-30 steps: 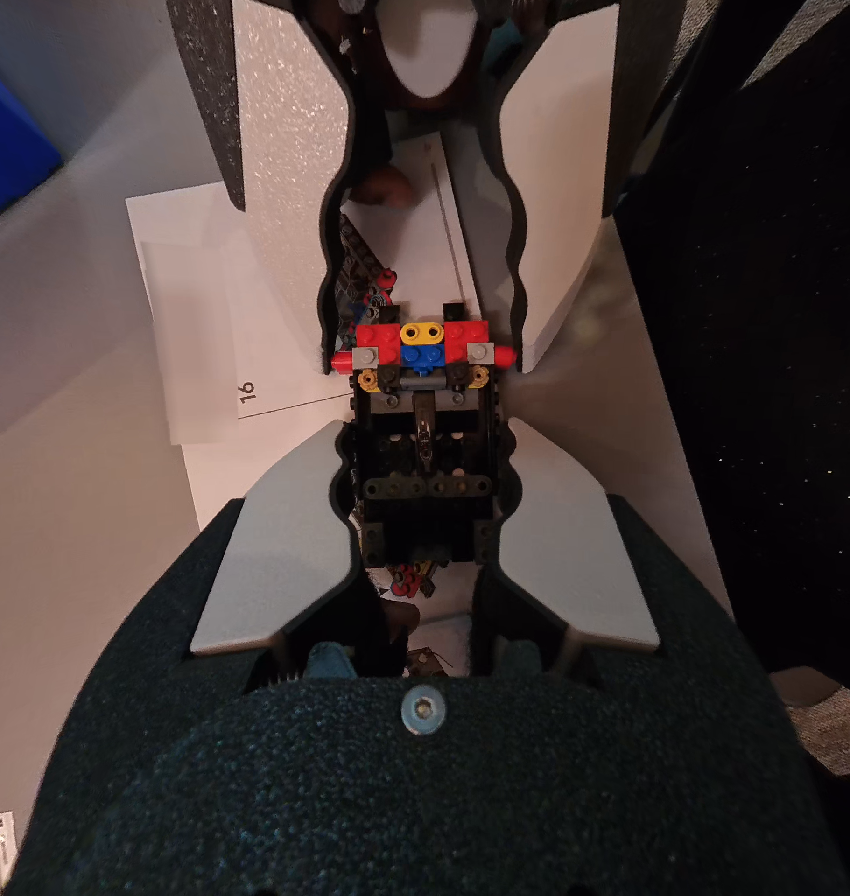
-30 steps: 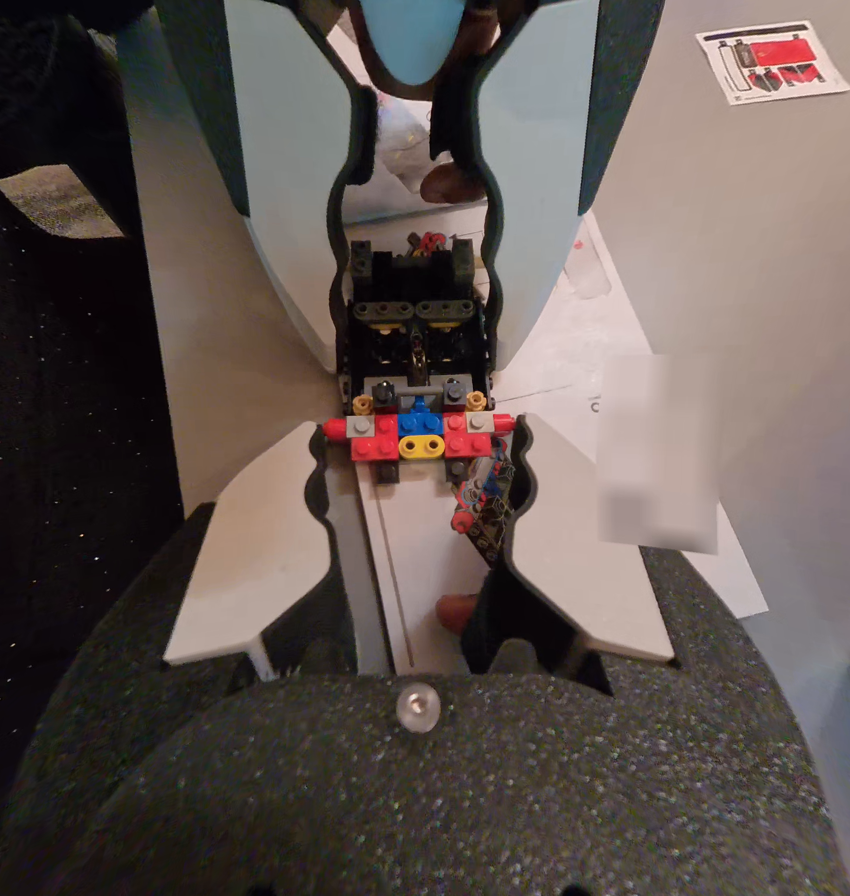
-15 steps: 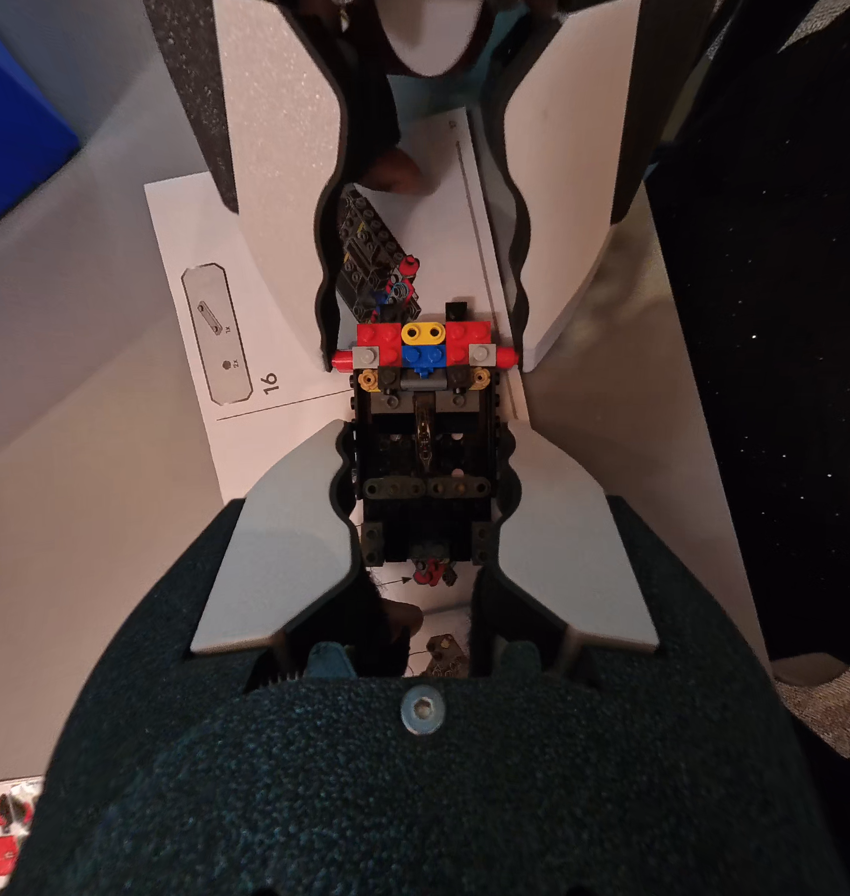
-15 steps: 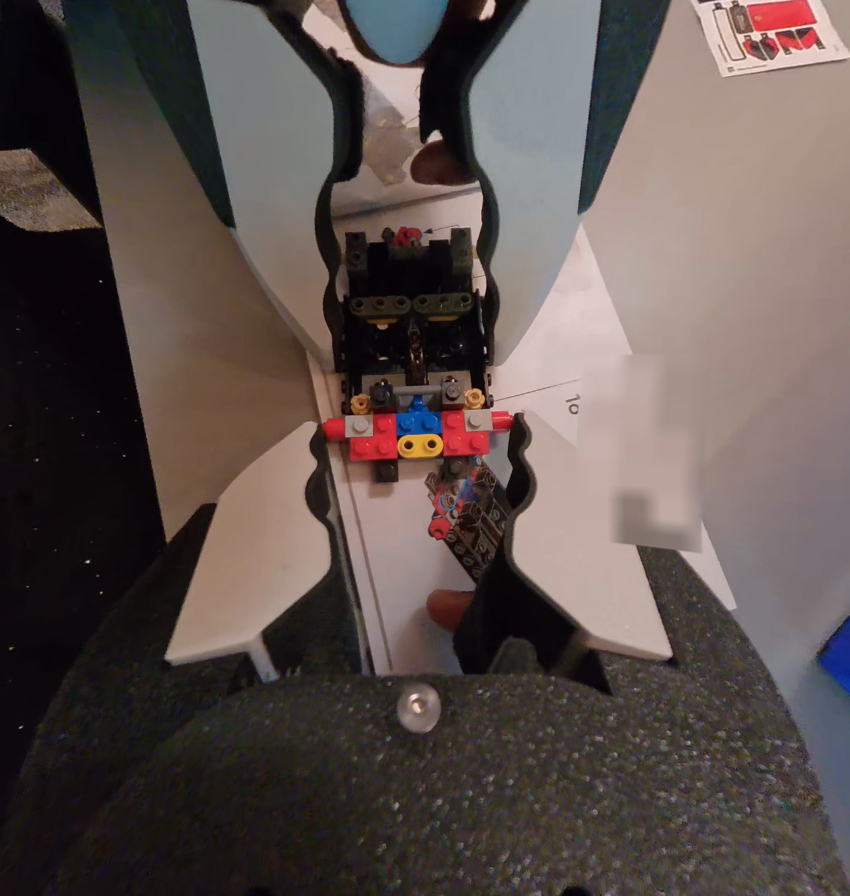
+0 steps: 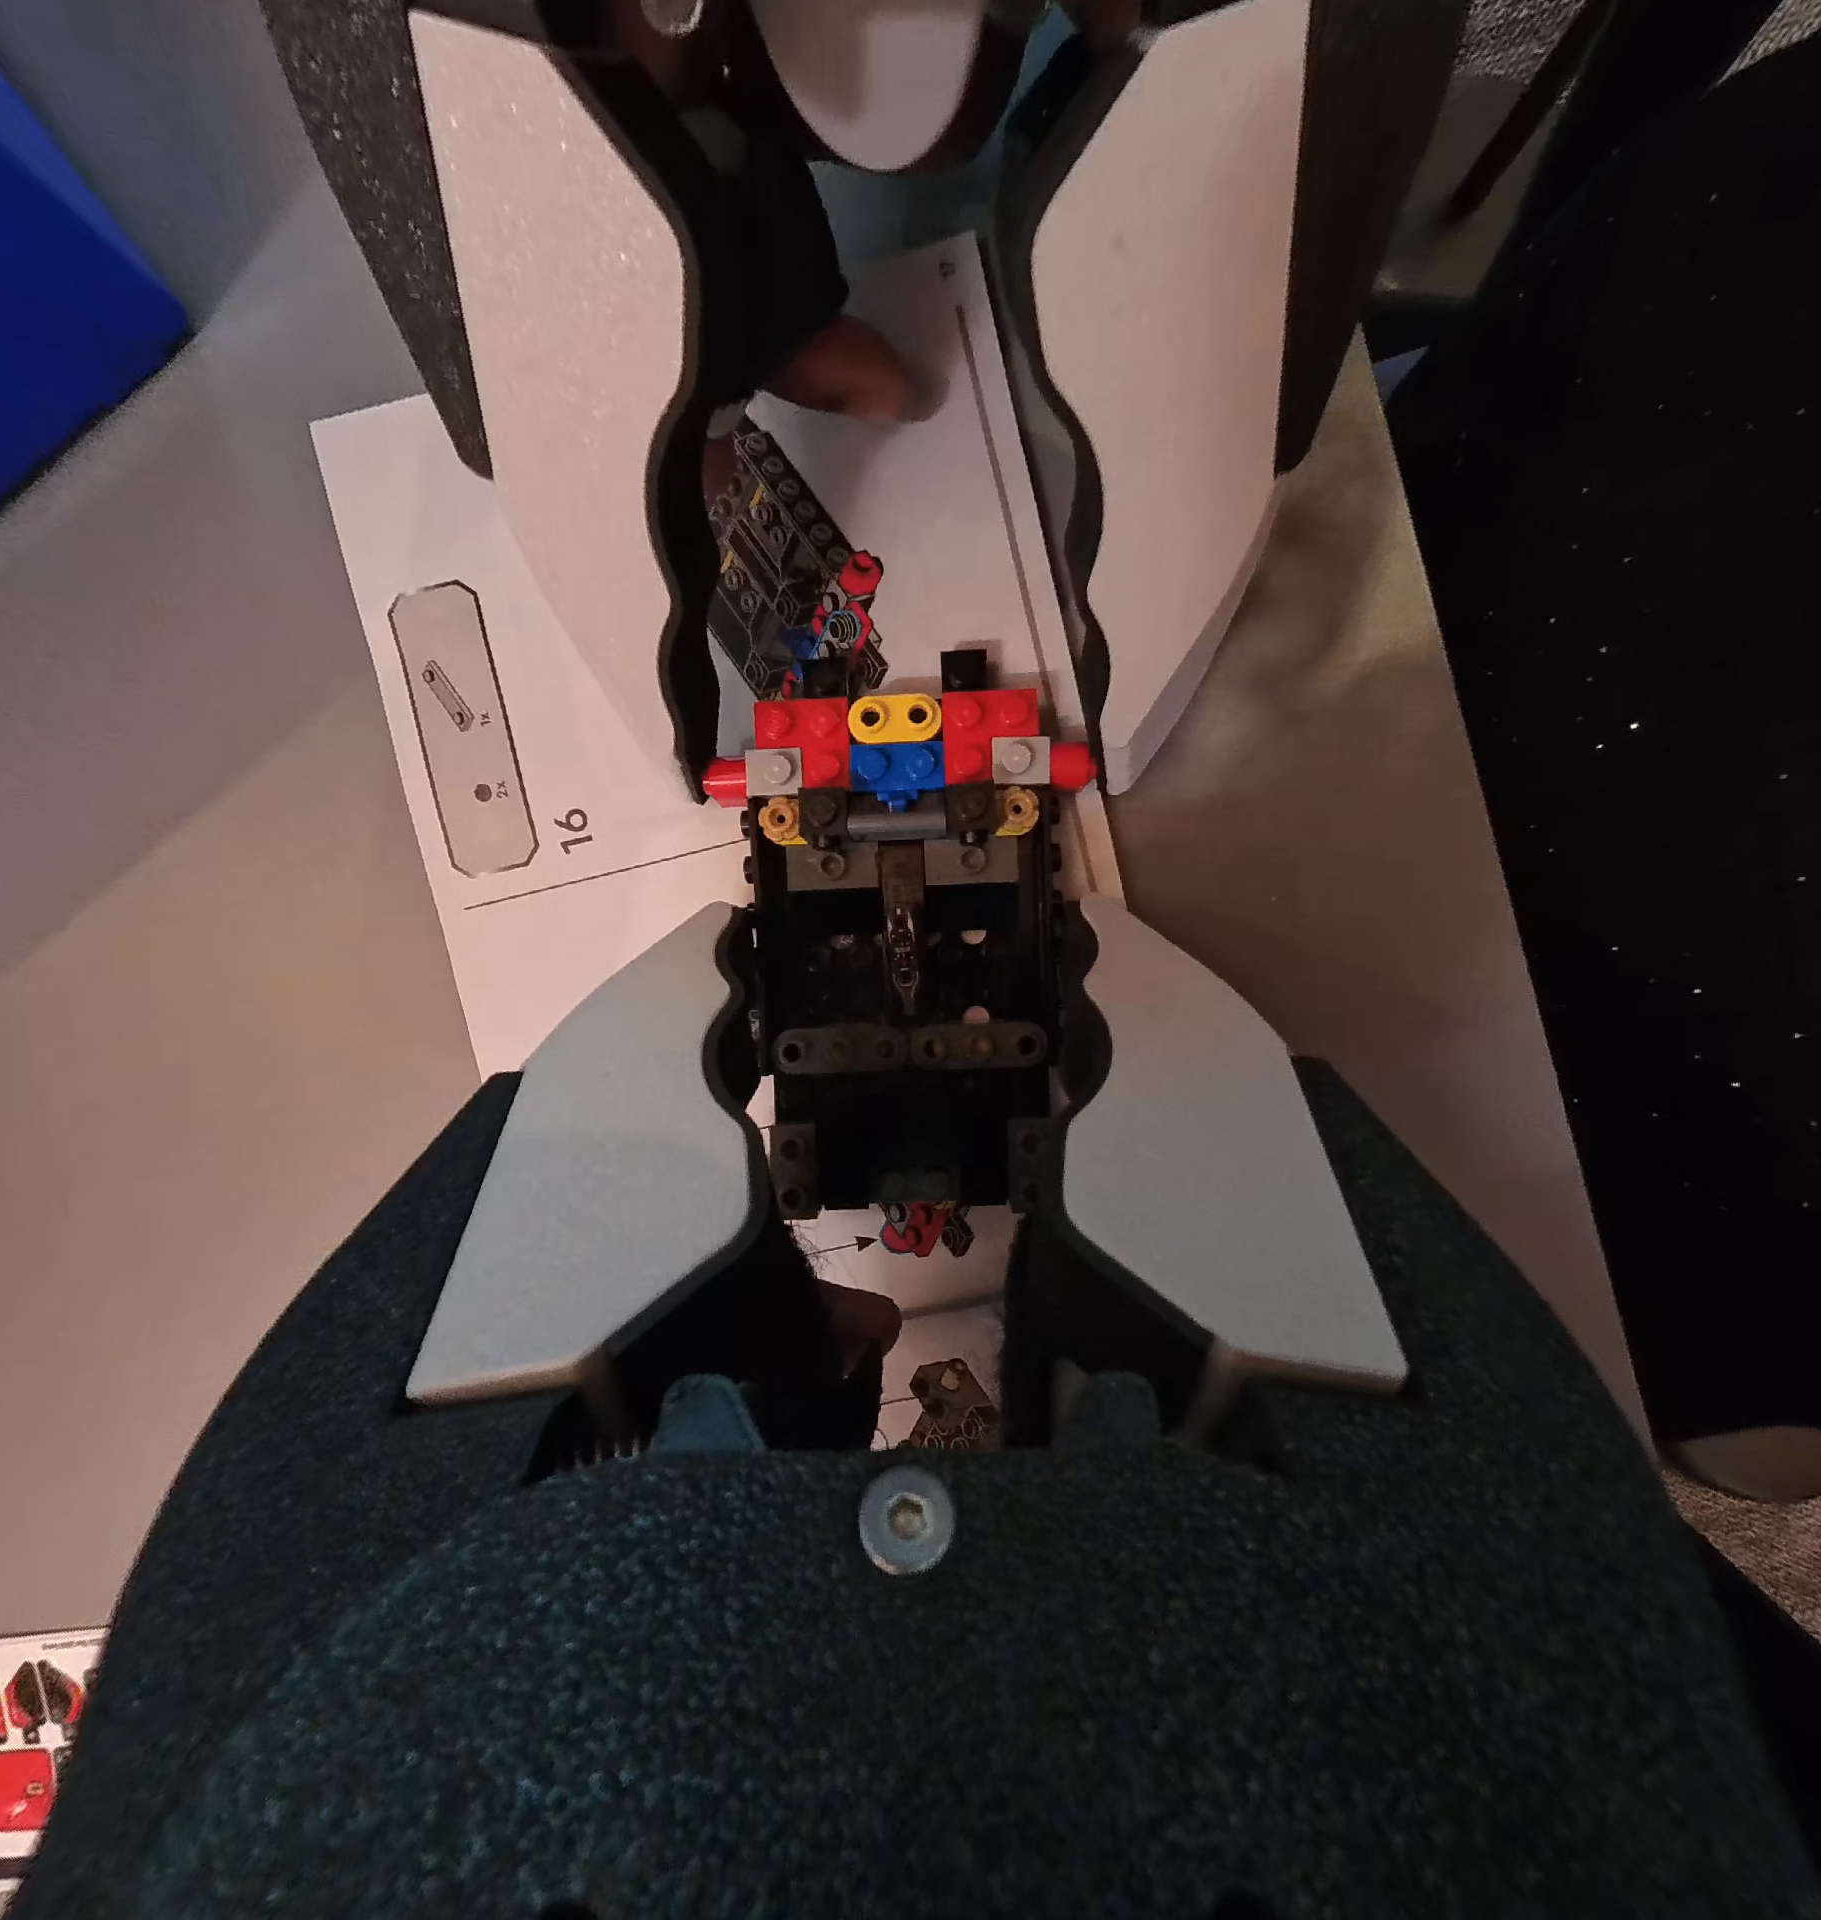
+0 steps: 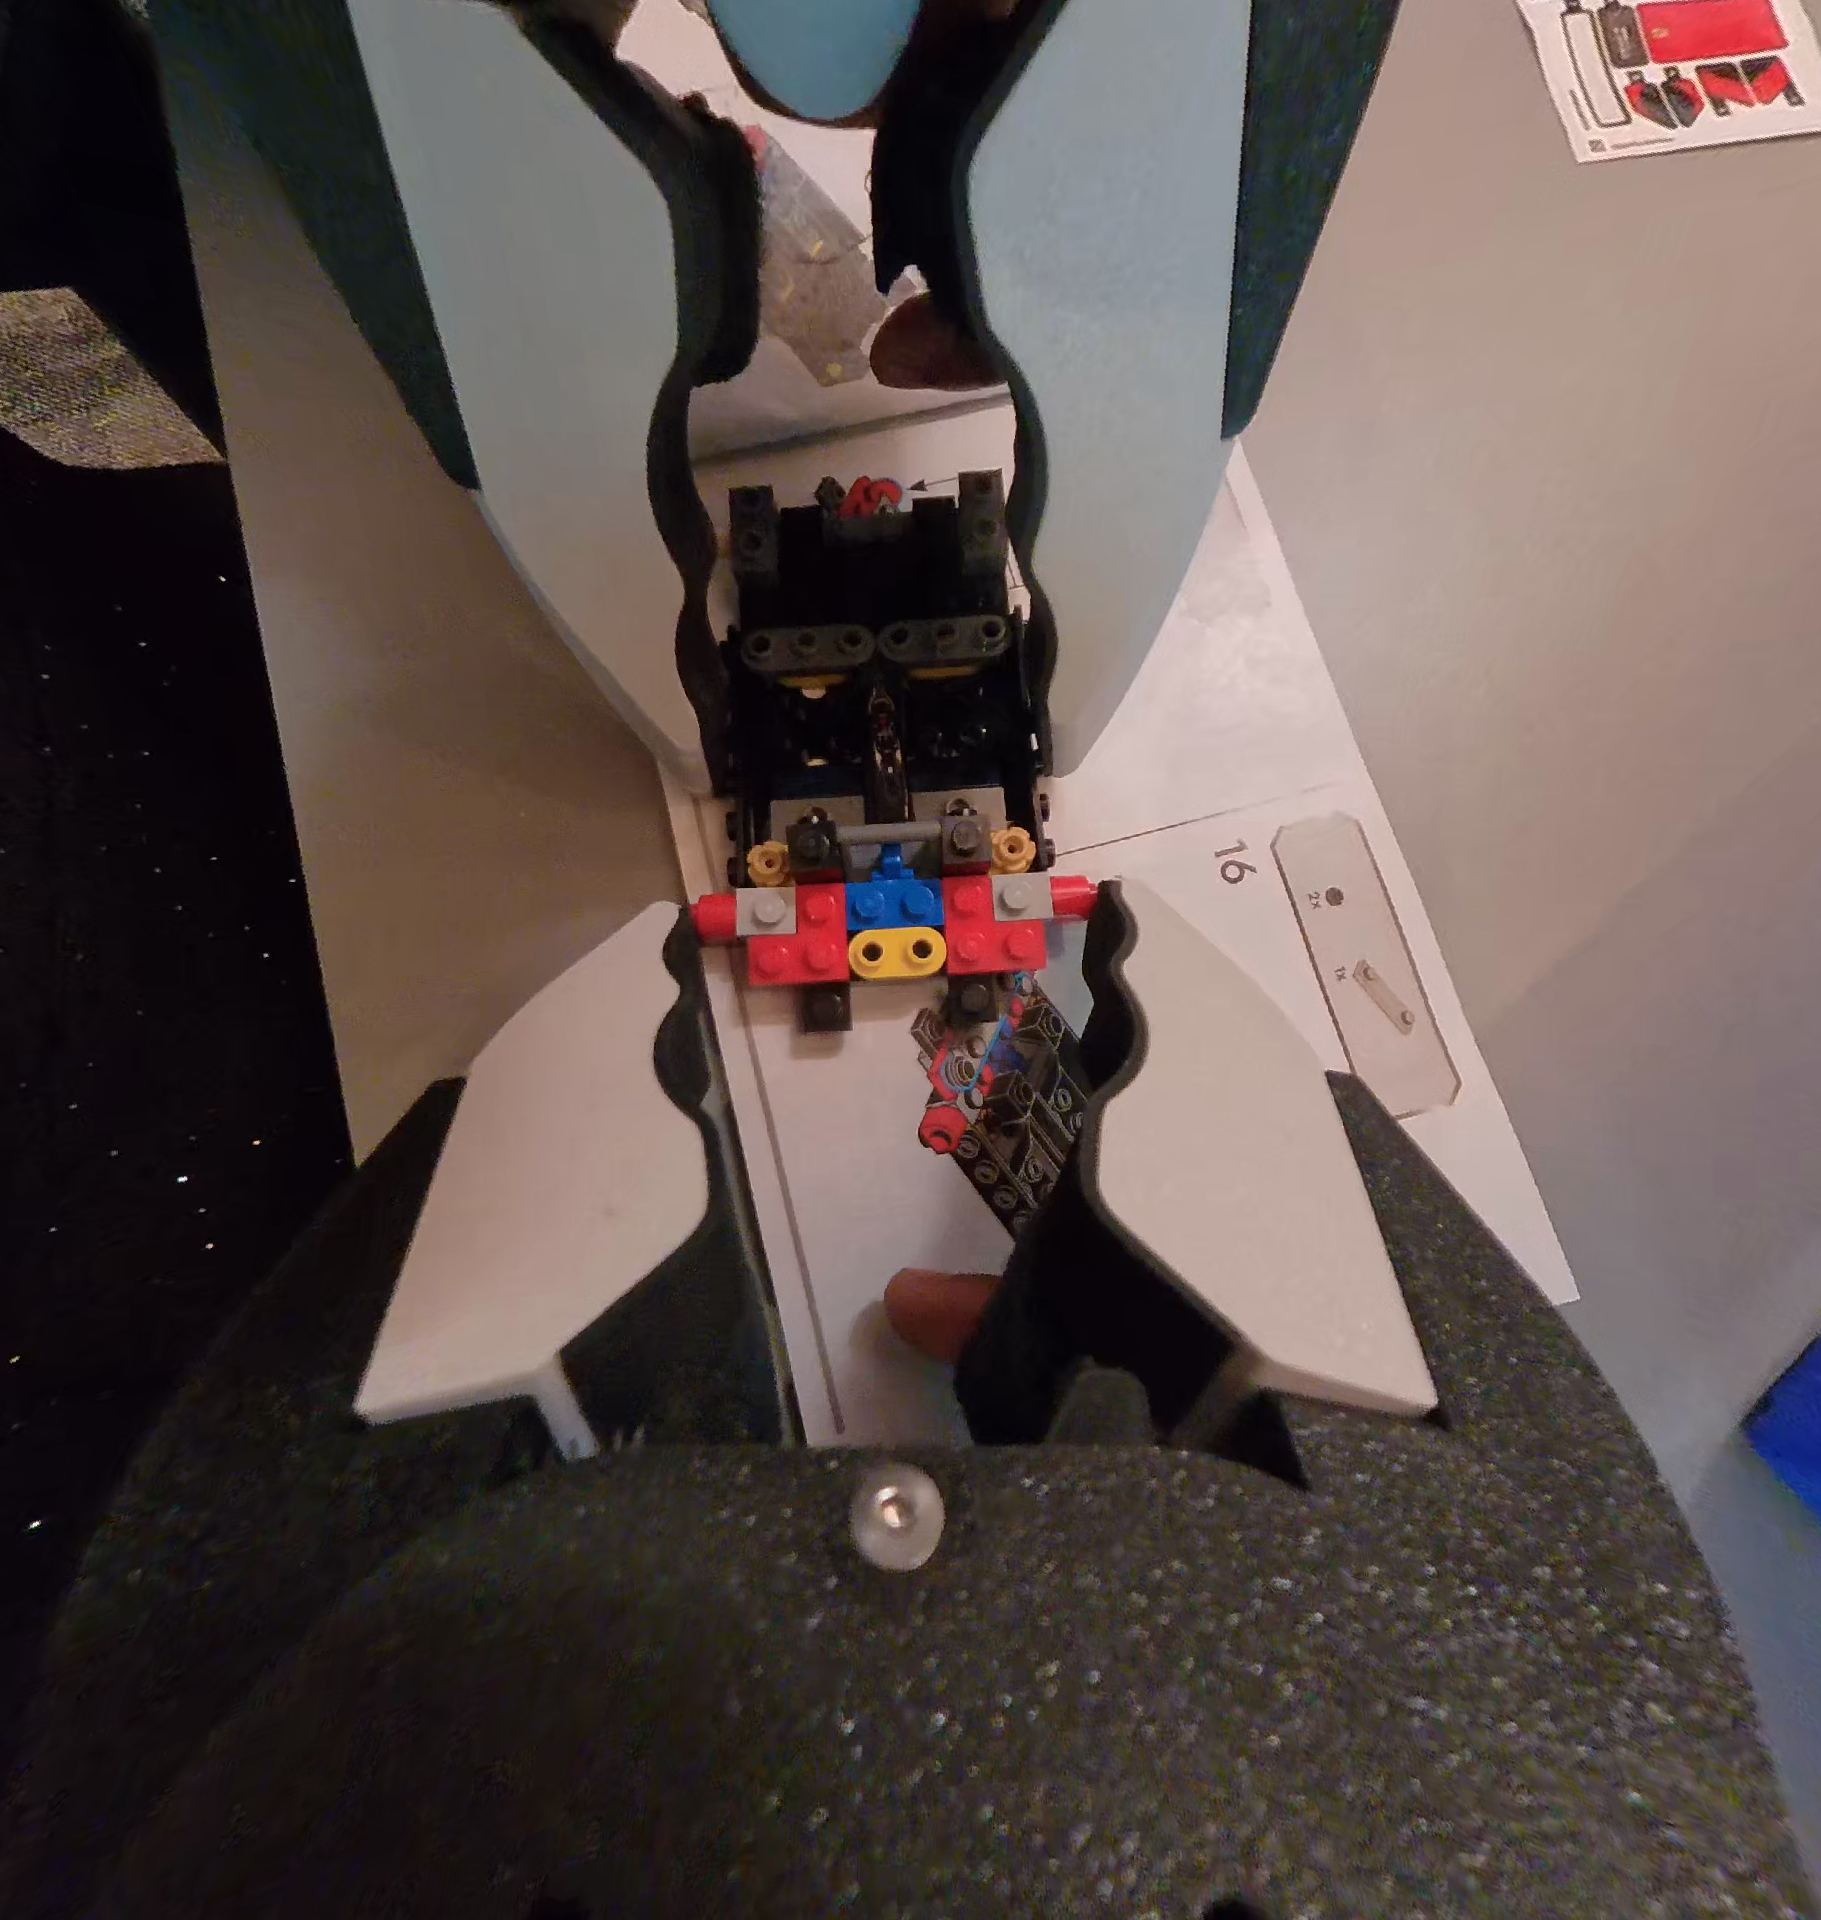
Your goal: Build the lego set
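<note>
1. Left gripper [image 5: 901,1029]: closed tight on the black end of the lego model [image 5: 901,935], one finger on each side.
2. Right gripper [image 6: 890,914]: closed on the red pegs at the colourful end of the same model [image 6: 885,790], facing the left gripper [image 6: 864,582].
3. Model: held between both grippers, above the paper, with red, blue and yellow bricks at one end.
4. Below it: a white instruction booklet [image 5: 532,665], lying open on a pale grey table [image 5: 158,1143].
5. Near the table's far side: a sticker sheet [image 6: 1695,62] with red shapes.
6. Off to the edge: something bright blue [image 5: 44,312].
7. Past the table edge: dark speckled floor [image 5: 1664,727].
</note>
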